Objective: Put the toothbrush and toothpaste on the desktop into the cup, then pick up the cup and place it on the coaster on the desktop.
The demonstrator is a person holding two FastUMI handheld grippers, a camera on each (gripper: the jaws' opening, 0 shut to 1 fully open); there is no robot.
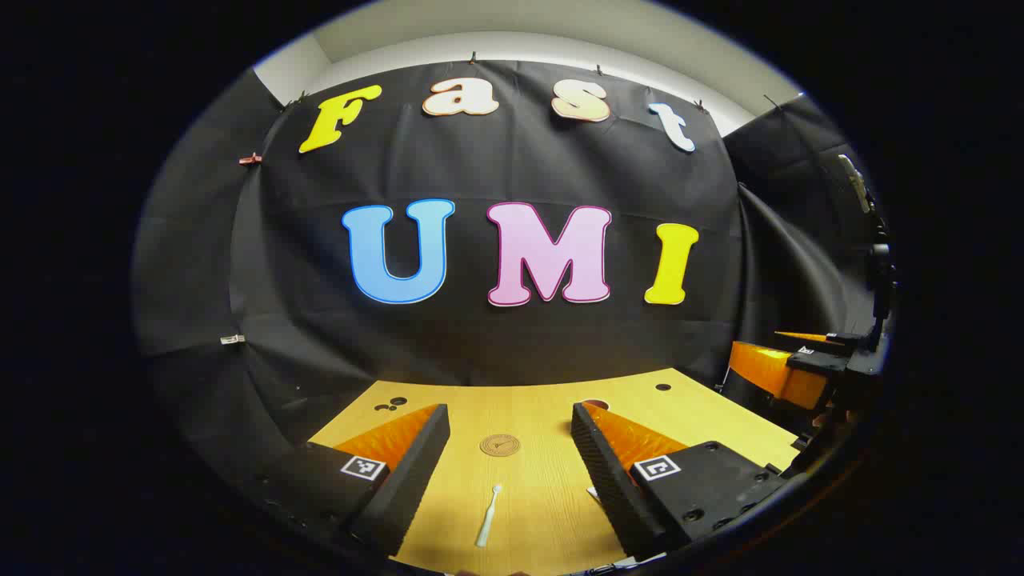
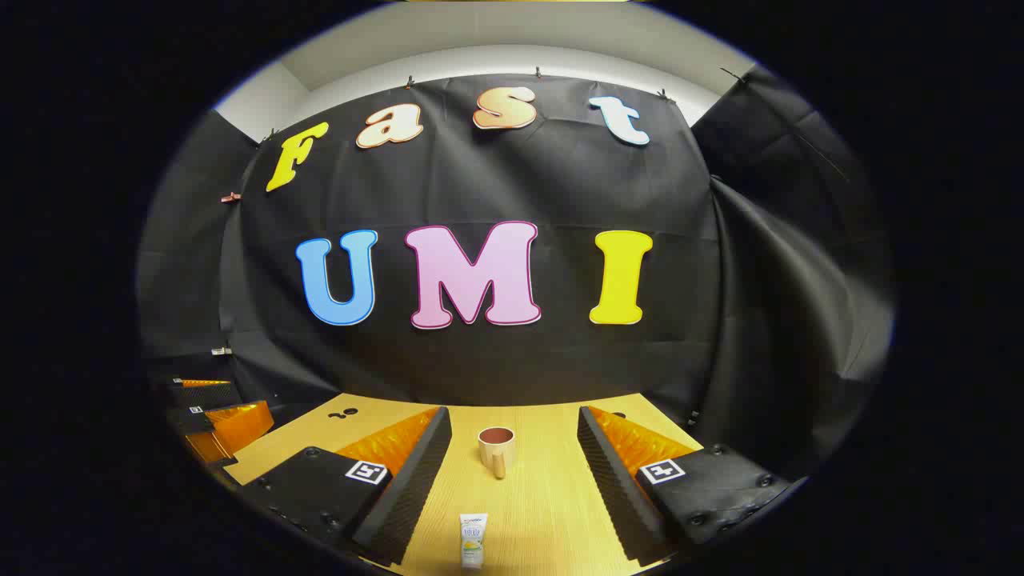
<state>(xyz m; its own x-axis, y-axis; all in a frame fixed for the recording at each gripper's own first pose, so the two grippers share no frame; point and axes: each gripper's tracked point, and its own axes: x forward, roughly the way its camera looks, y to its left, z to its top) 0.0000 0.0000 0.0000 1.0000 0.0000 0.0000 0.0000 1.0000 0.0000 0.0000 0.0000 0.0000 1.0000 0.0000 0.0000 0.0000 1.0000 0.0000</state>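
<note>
Nearest my left gripper (image 1: 510,472), between its two widely parted fingers, I find the toothbrush (image 1: 488,516) lying flat on the desktop (image 1: 552,512), its long axis running away from me with a slight lean and the smaller end at the far side; which end carries the bristles I cannot tell. Beyond the toothbrush, further along the same line, the round coaster (image 1: 500,445) sits bare on the wood. I judge this gripper is held low and level over the brush so the fingers can straddle its shaft; it holds nothing. In the right gripper view, my right gripper (image 2: 514,472) is likewise spread wide and empty. Closest to it the toothpaste (image 2: 473,541) lies flat between the fingers, long axis pointing away from me toward the cup (image 2: 496,448), which end bears the cap being too small to settle. Past the toothpaste the cup stands upright, mouth open upward, its handle turned toward me; it appears empty. The cup stands apart from the coaster, though how far I cannot say. Each gripper also shows at the edge of the other's view, beside the desk. By my assessment no step is yet done: both articles lie outside the cup, each fronted by one gripper, suggesting one pickup per hand.
</note>
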